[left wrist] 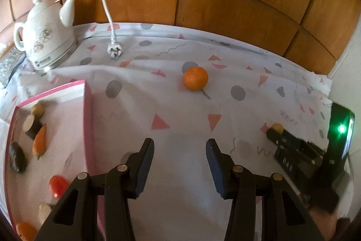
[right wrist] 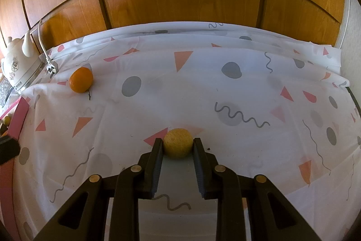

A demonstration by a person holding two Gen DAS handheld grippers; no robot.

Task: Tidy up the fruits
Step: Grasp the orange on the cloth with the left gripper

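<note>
Left tool (left wrist: 180,146) gapes empty above tablecloth (left wrist: 180,110), orange (left wrist: 195,78) beyond.

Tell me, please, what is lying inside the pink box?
The pink box holds a carrot, a tomato and several other pieces; its near part is covered by the left hand-held gripper.

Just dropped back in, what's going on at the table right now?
Fruit sorting is under way. The right gripper is shut on a small yellow round fruit just above the patterned tablecloth. The left gripper is open and empty, next to the pink tray that already holds several pieces. An orange sits loose on the cloth.
</note>
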